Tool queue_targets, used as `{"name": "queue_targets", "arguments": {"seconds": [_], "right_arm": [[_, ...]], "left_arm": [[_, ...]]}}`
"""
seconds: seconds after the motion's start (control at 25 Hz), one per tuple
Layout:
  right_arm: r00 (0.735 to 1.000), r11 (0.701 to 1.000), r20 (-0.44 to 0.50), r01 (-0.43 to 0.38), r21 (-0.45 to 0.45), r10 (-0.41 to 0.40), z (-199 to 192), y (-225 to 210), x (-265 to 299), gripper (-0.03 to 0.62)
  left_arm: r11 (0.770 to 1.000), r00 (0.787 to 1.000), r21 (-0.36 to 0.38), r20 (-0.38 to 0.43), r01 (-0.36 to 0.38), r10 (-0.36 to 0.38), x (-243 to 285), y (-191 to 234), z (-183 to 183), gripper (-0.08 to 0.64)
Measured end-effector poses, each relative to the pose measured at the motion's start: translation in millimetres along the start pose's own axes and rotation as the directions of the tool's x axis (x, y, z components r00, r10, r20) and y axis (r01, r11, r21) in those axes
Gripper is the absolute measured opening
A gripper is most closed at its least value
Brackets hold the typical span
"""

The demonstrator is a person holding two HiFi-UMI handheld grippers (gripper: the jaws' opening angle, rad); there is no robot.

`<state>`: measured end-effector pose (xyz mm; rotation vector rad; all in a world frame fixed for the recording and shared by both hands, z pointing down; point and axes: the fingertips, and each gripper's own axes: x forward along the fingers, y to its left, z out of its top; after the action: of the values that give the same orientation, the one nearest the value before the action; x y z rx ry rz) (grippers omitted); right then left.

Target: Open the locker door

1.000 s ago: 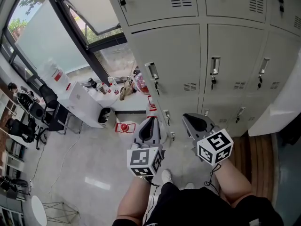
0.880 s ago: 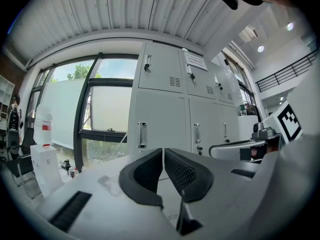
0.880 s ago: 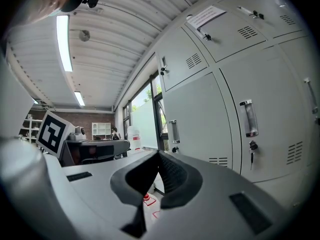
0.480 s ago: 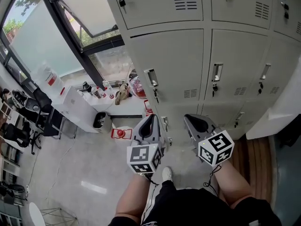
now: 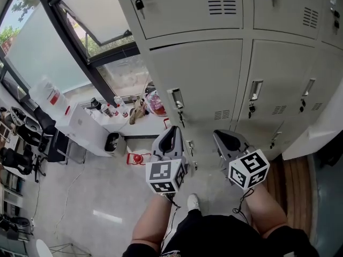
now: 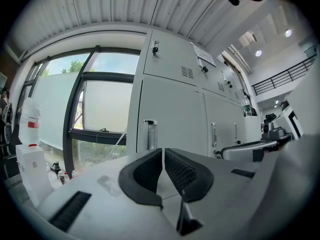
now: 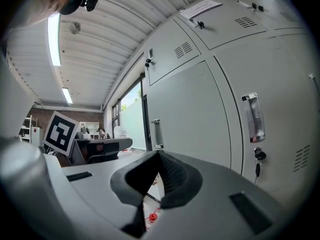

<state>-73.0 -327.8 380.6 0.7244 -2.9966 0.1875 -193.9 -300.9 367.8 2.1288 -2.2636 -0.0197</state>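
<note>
Facing the locker door [image 5: 206, 79], left gripper [image 5: 172, 129] and right gripper [image 5: 219, 135] hang clear.

Matt painted-metal locker door [image 5: 201, 79], shiny metal handle [image 5: 176, 98], glossy floor [image 5: 102, 194]

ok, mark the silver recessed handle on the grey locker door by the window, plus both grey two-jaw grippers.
Silver recessed handle [image 5: 176, 98]: head view, middle of the grip.
Left gripper [image 6: 163, 150]: left gripper view, where shut fingertips meet.
Right gripper [image 7: 158, 154]: right gripper view, where shut fingertips meet.
</note>
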Motion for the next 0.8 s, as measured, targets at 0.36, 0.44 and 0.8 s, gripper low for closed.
{"name": "queue_targets", "arguments": {"seconds": [0.36,0.44,0.8], "right_arm": [[0.999,0.999,-0.012,0.052,0.013,-0.052,-2.2,-19.2,16.9,0.054],[0.998,0.998,-0.011,0.065,0.015,-0.065,-1.5,-23.4,18.6,0.054],[0.993,0.993,-0.011,0.118,0.029,-0.118,-1.7,-41.0,27.8,0.054]], "left_arm": [[1.000,1.000,0.020,-0.012,-0.006,0.006,36.7,22.8,-4.0,0.130],[1.000,1.000,0.016,-0.013,-0.012,0.012,43.6,27.1,-4.0,0.165],[0.999,0.999,0.033,-0.001,-0.032,0.032,78.1,47.7,2.6,0.241]]}}
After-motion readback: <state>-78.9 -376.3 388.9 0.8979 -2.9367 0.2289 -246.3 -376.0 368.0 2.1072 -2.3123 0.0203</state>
